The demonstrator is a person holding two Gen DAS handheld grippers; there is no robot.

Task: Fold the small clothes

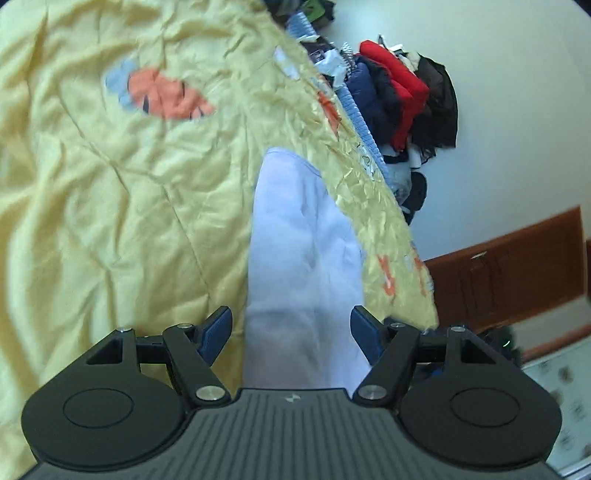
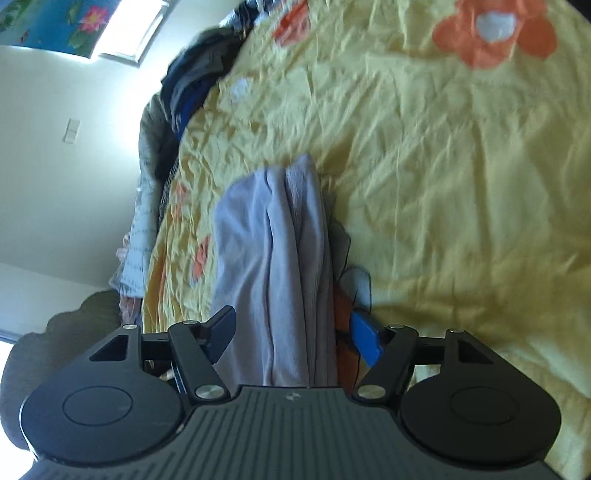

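A small pale lilac garment [image 1: 299, 258] hangs bunched between the fingers of my left gripper [image 1: 291, 328], over the yellow bedsheet [image 1: 110, 203]. The jaws stand wide apart with cloth between the blue pads [image 1: 364, 328]. In the right wrist view the same pale garment [image 2: 277, 266] runs in folds between the fingers of my right gripper [image 2: 291, 332], whose jaws are also wide apart. Whether either gripper pinches the cloth is hidden.
A pile of mixed clothes [image 1: 399, 99], red, navy and black, lies at the bed's far edge. A wooden cabinet [image 1: 517, 273] stands by the wall. Another clothes heap [image 2: 195, 81] lies along the bed edge in the right wrist view. The yellow sheet [image 2: 443, 166] carries orange flowers [image 2: 495, 33].
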